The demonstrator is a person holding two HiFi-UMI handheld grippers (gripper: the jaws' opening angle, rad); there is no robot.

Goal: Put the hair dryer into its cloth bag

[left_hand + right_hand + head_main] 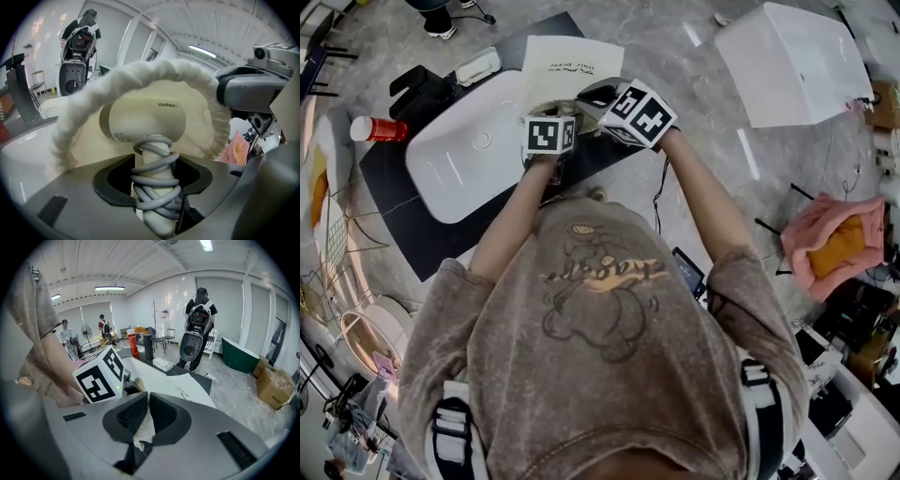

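A cream hair dryer point(145, 119) has its grey cord wound round its handle point(154, 180). My left gripper point(154, 176) is shut on that handle, and the dryer's body sits inside the mouth of the cream cloth bag point(140, 77), ringed by the fluffy rim. My right gripper point(146, 404) is shut on the bag's edge point(140, 434) and shows at the right of the left gripper view point(253, 86). In the head view the left gripper point(550, 134) and the right gripper point(637, 114) are close together over the bag point(572, 66).
A white basin point(473, 145) lies on a black mat point(412, 220) under the grippers. A red can point(380, 128) stands to the left. A white box point(792, 61) is far right and a pink cloth point(830, 244) lies on the right. People stand at the back point(199, 310).
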